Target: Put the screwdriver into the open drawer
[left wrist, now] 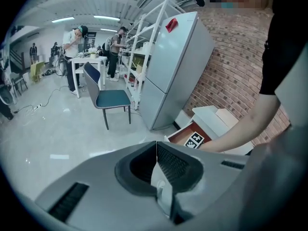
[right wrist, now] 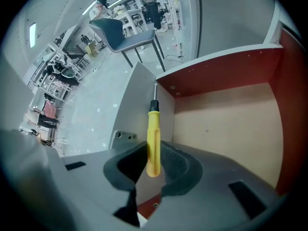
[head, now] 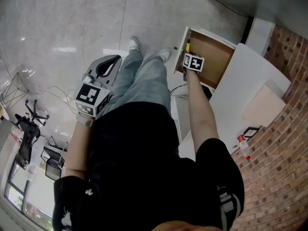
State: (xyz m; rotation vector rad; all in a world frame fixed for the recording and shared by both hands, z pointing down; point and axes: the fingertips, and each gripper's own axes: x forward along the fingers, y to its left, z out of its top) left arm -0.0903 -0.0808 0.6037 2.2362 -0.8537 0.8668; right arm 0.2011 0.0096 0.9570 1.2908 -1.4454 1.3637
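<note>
I am watching a person wearing a black short-sleeved shirt (head: pixel 144 167), pale blue jeans (head: pixel 144 81) and white shoes (head: pixel 134 44) at upper centre. The grey left gripper (left wrist: pixel 157 153) and right gripper (right wrist: pixel 150 158) are each carrying black-and-white marker cubes (head: pixel 91 96).

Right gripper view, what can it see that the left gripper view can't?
Only the right gripper view shows the yellow-handled screwdriver, pinched in the right claw. Only the left gripper view shows the tall grey fridge, the red brick wall, the person's bare arm and the left claw, shut with nothing in it. Both views show the open wooden drawer and the blue chair out on the shiny floor.
</note>
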